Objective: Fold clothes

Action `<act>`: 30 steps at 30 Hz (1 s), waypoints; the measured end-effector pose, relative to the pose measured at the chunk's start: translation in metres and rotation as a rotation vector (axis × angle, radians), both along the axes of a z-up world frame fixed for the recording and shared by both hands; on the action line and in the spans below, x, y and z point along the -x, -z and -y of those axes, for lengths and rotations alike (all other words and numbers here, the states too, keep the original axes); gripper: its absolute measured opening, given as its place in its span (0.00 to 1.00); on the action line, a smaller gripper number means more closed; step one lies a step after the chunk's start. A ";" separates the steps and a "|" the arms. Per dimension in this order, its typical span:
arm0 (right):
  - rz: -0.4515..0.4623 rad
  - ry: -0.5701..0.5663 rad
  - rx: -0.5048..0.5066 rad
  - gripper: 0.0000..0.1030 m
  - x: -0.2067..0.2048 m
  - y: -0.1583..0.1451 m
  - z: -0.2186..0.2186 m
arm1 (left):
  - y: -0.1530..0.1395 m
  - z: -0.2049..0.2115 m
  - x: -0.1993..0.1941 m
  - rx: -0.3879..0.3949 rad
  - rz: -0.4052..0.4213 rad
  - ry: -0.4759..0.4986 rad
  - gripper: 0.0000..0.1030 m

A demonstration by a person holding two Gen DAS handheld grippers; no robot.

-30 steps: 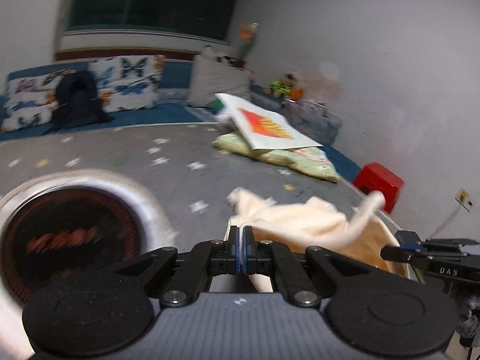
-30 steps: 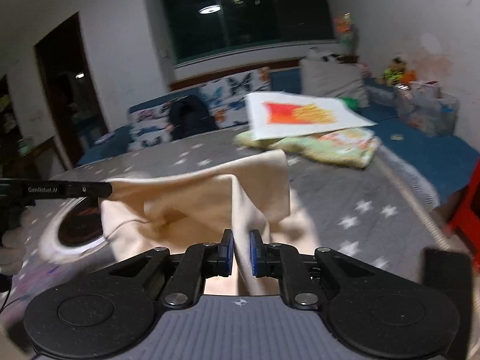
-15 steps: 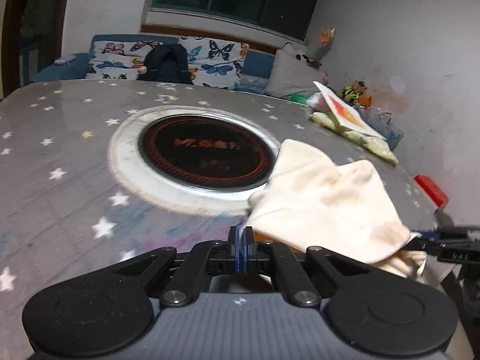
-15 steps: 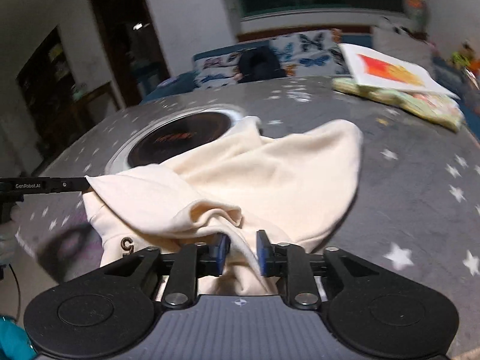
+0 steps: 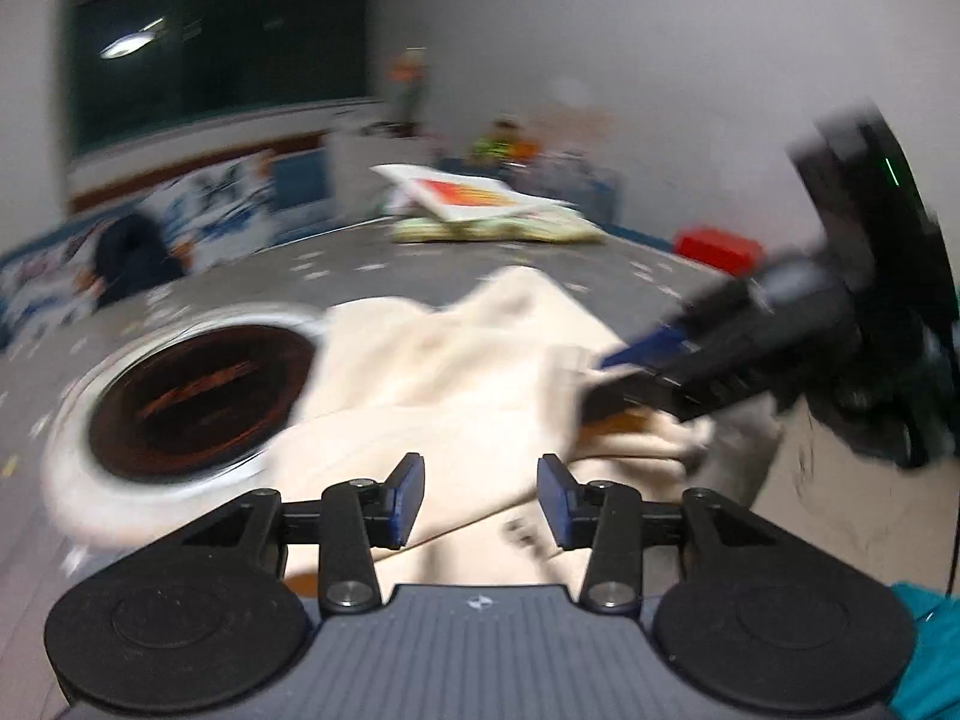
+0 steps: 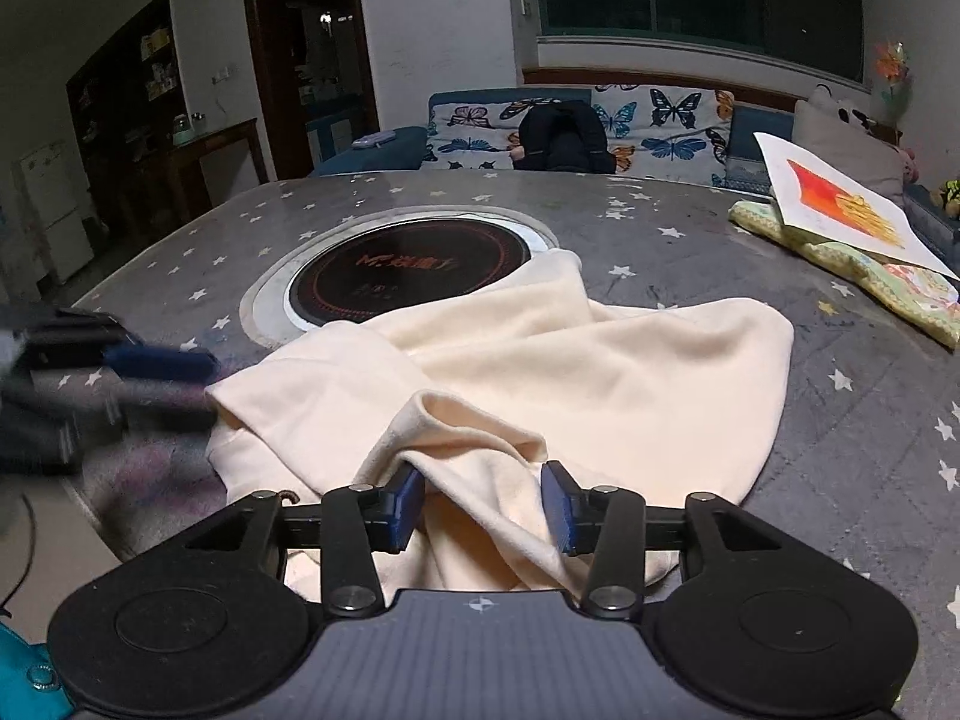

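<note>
Your left gripper (image 5: pixel 480 501) had its jaws parted, having just been opening; the cream garment (image 5: pixel 456 384) lay in the gap below them, but the blue pads (image 5: pixel 403 498) did not press on it. Your right gripper (image 6: pixel 483 504) was the same: jaws just opened, a raised fold of the cream garment (image 6: pixel 576 378) between them, with the left pad brushing the fold's edge and no pinch on the cloth. The garment lay crumpled on the grey star-patterned worktop (image 6: pixel 690 240), near its front edge, with one corner reaching over the rim of the round dark cooktop (image 6: pixel 408 270) set into the surface. From the right wrist view, your left gripper showed as a blur at the garment's left edge; from the left wrist view, your right gripper appeared at the garment's right side, also blurred. Farther back on the worktop sat a folded patterned cloth (image 6: pixel 870 276) with a white sheet bearing a red-orange print (image 6: pixel 840 204) on top, well apart from the garment.
</note>
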State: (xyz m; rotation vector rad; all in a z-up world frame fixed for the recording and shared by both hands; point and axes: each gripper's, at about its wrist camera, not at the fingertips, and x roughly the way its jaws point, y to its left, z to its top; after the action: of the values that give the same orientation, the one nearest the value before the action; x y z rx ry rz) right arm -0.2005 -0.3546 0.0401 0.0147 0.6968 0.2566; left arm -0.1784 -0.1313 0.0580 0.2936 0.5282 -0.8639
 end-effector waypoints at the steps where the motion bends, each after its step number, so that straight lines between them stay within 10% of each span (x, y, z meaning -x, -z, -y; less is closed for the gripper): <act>1: -0.001 0.002 -0.003 0.45 0.001 -0.001 0.001 | 0.004 0.009 0.001 -0.009 0.003 0.028 0.41; 4: -0.004 0.004 -0.011 0.45 0.001 -0.004 0.006 | 0.016 0.030 -0.004 -0.022 -0.008 0.076 0.36; 8: -0.014 0.007 -0.024 0.45 -0.001 -0.004 0.013 | 0.024 0.033 -0.012 -0.029 -0.041 0.080 0.04; 11: -0.058 -0.008 -0.085 0.45 -0.004 -0.002 0.021 | 0.018 0.016 -0.018 0.026 -0.090 0.089 0.10; 14: -0.075 -0.024 -0.122 0.46 -0.002 -0.003 0.027 | 0.003 -0.007 -0.031 0.069 -0.110 0.075 0.36; 20: -0.029 0.008 -0.176 0.49 -0.006 -0.019 0.052 | -0.018 -0.029 -0.099 0.138 -0.147 -0.152 0.36; 30: -0.007 0.261 -0.069 0.49 -0.062 -0.001 0.096 | 0.023 0.033 -0.185 -0.044 -0.227 -0.276 0.35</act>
State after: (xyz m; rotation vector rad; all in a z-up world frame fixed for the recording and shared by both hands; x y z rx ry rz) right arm -0.1387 -0.4504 0.0414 0.1713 0.6854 0.0296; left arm 0.0065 -0.1639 0.0346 0.1580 0.7807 -0.6209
